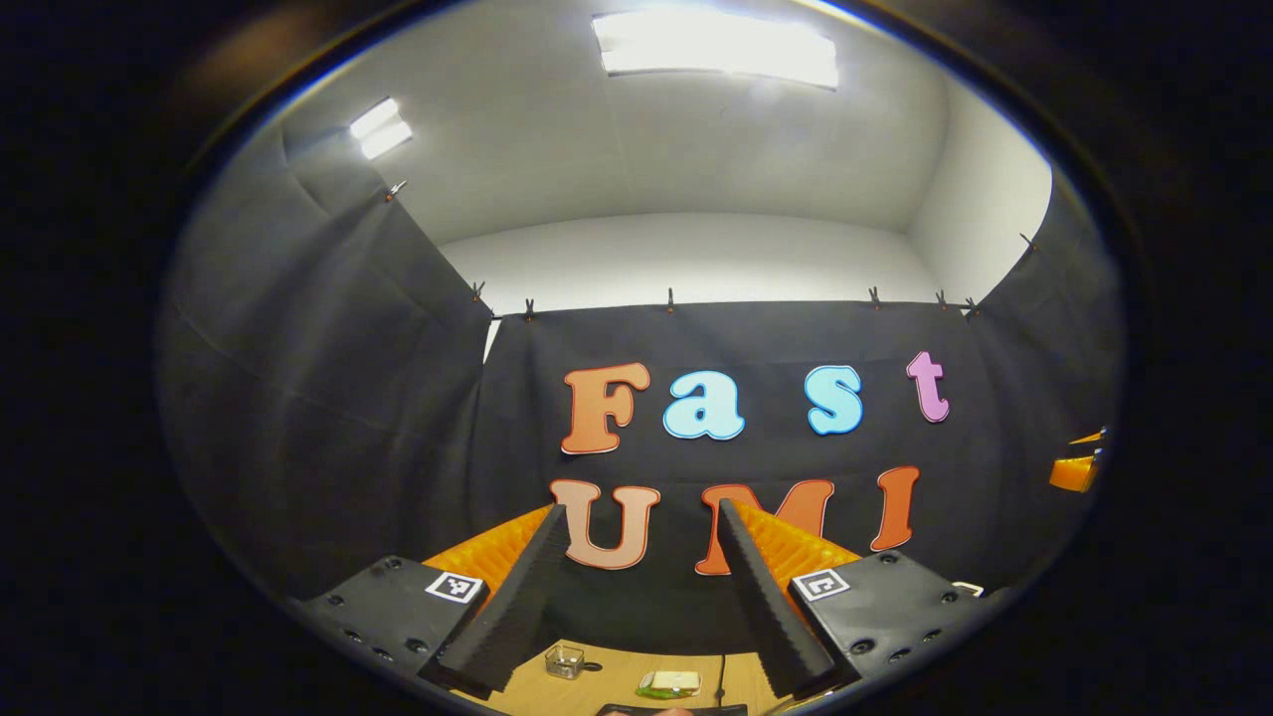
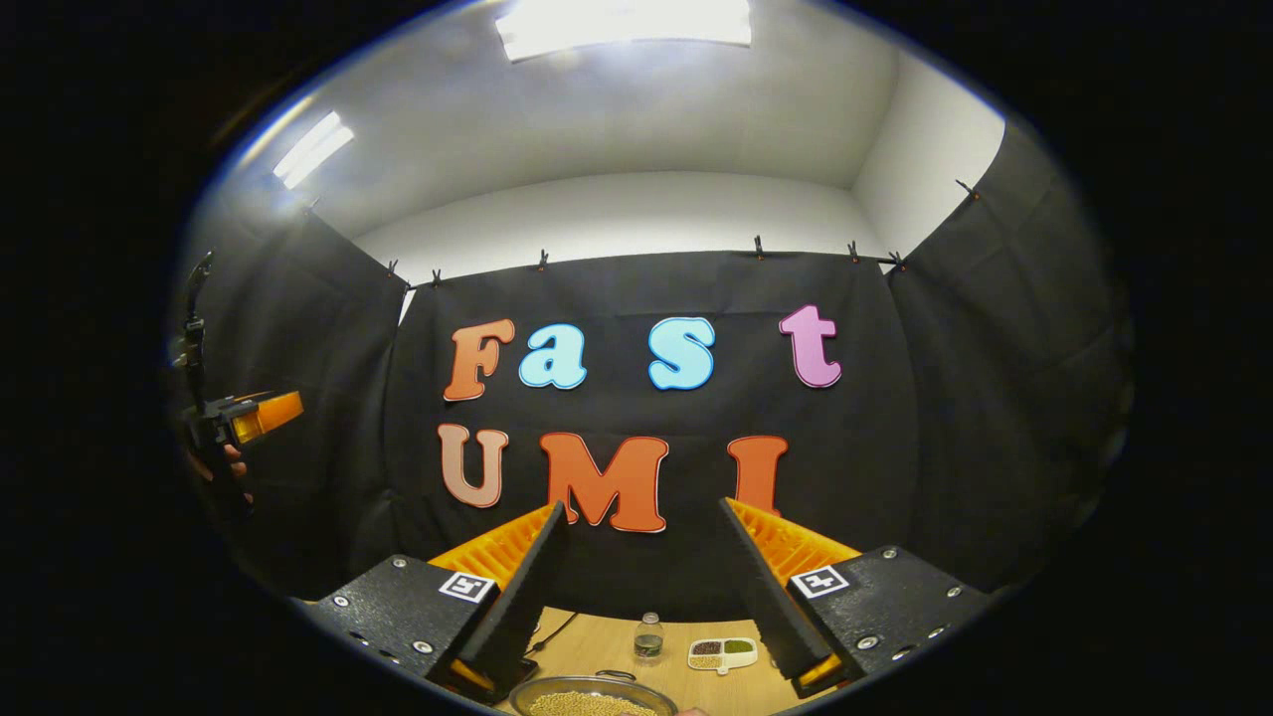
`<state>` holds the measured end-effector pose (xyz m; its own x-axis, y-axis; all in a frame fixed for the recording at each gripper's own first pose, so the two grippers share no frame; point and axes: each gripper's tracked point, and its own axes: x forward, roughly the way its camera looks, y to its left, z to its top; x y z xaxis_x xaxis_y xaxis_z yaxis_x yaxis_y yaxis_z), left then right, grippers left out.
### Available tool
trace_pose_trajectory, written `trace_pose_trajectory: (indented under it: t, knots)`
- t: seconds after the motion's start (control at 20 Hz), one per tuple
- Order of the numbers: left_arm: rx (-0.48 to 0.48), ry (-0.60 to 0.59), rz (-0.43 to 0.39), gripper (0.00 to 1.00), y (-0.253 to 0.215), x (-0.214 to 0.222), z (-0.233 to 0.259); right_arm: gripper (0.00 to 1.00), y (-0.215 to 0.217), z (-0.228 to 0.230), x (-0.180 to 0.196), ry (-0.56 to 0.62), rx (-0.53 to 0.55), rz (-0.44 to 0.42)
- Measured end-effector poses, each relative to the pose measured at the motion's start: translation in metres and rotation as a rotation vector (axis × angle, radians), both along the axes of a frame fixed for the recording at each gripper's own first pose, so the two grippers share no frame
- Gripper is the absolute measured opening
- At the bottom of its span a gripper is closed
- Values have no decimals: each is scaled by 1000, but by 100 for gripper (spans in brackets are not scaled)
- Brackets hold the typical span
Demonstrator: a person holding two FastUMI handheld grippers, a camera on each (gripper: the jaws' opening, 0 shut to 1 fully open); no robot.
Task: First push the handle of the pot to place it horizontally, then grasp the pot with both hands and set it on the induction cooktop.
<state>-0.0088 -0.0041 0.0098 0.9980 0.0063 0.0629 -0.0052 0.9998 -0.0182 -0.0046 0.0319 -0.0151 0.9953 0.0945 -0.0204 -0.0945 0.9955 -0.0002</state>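
Grippers: two, the left gripper (image 1: 641, 582) and the right gripper (image 2: 644, 582), each showing two fingers spread apart
Ceiling lights: two, seen in both views
Small clear containers: one (image 1: 564, 660) sitting on the wooden table (image 1: 617, 681) in the left gripper view
Green-rimmed flat items: one (image 1: 669, 683) lying near it
Small bottles: one (image 2: 648, 636) standing in the right gripper view
Divided dishes: one (image 2: 723, 653), showing three compartments
Bowls of pale grains: one (image 2: 594, 699)

You have no readable text on the things before you. Each claw (image 1: 641, 587) (image 2: 644, 587) carries only small square black-and-white marker tags on its finger mounts, low in both views, with no words.
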Motion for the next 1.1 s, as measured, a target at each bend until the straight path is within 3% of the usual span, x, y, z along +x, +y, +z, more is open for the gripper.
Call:
trace_pose_trajectory:
  t: [0.05,0.45,0.5,0.55,0.8,1.1]
  knots:
    - [0,-4,-3,97,-1,0,0,93,3,-4,-3,6,2,8]
    - [20,-4,-5,97,-7,-7,-7,93,25,-53,-24,92,-8,82]
    - [20,-1,-3,97,-7,-7,-9,89,29,-62,-26,113,-7,93]
    - [22,5,-3,97,-7,-7,-12,93,33,-74,-28,138,-10,105]
    - [27,58,0,98,-4,-6,-32,92,46,-136,-35,297,-52,126]
    - [66,41,40,97,6,-11,-32,88,102,-232,-77,560,0,296]
